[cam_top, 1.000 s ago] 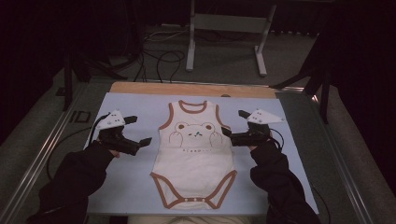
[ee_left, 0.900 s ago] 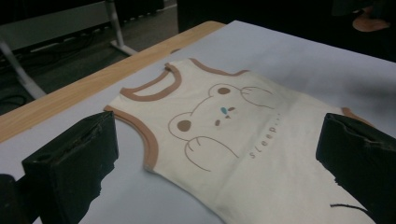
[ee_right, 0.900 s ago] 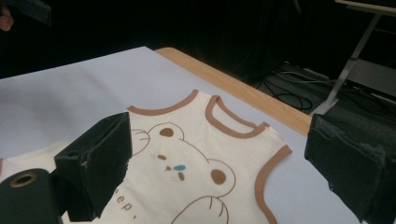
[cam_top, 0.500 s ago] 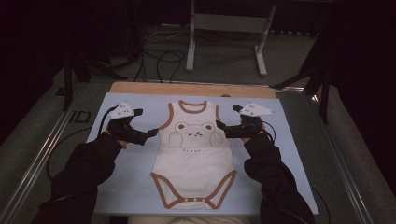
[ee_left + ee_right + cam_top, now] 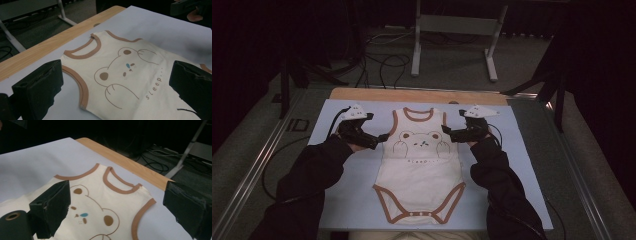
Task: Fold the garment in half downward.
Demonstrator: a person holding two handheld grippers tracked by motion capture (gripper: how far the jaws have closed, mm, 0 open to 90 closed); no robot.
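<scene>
On the pale blue mat (image 5: 337, 200), the cream bodysuit (image 5: 419, 175) is lying flat while the left gripper (image 5: 382, 137) and right gripper (image 5: 446, 130), jaws spread, are flanking its armholes; likely next, each is pinching a side edge for folding

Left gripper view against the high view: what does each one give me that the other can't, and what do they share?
Left gripper view: the word "sleep..." under the bear print is readable, and the left tongs stand open beside the armhole trim. High view: the snap crotch, the blue mat, both sleeves and the right tongs. Both: the cream bodysuit lying flat.
</scene>
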